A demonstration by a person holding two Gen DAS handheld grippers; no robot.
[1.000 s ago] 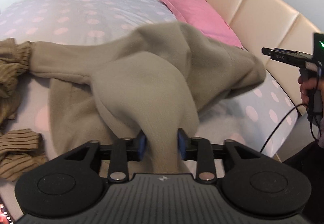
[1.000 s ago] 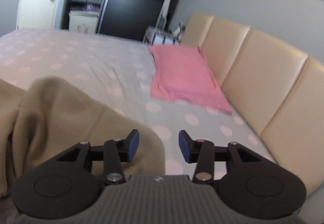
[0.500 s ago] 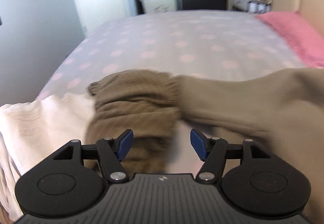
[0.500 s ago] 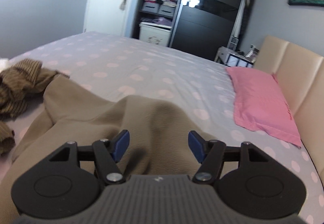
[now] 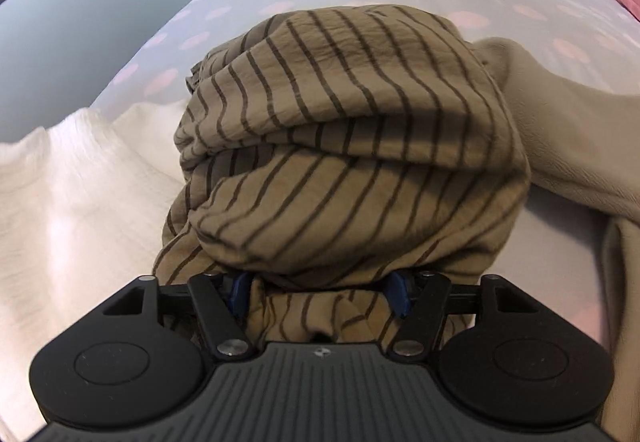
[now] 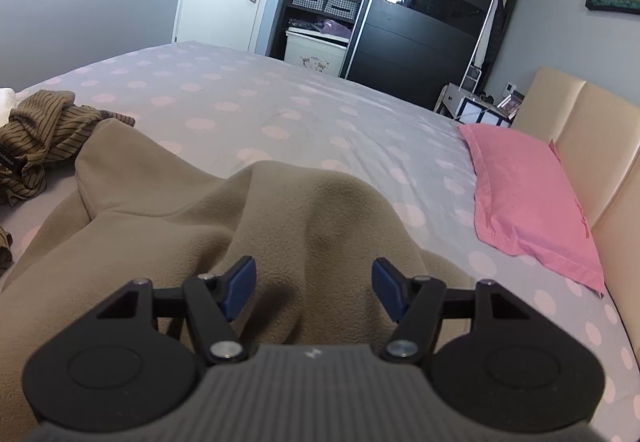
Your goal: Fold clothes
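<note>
A crumpled brown striped garment (image 5: pixel 344 146) fills the middle of the left wrist view. My left gripper (image 5: pixel 320 294) is open and pushed into its near edge, with striped cloth bunched between the spread fingers. A beige fleece garment (image 5: pixel 568 146) lies to its right. In the right wrist view that beige fleece garment (image 6: pixel 224 226) is heaped on the bed, and my right gripper (image 6: pixel 314 288) hovers open just over its raised fold, holding nothing. The striped garment (image 6: pixel 44 130) lies at the far left there.
The bed (image 6: pixel 280 106) has a grey sheet with pink dots. A white knitted garment (image 5: pixel 80 186) lies left of the striped one. A pink pillow (image 6: pixel 524 194) rests by the beige headboard (image 6: pixel 600 146). A dark wardrobe (image 6: pixel 424 14) and a door stand beyond.
My left gripper let go of the beige fleece, swung left and dropped into the striped garment with its jaws wide. My right gripper turned left over the beige fleece and stayed open.
</note>
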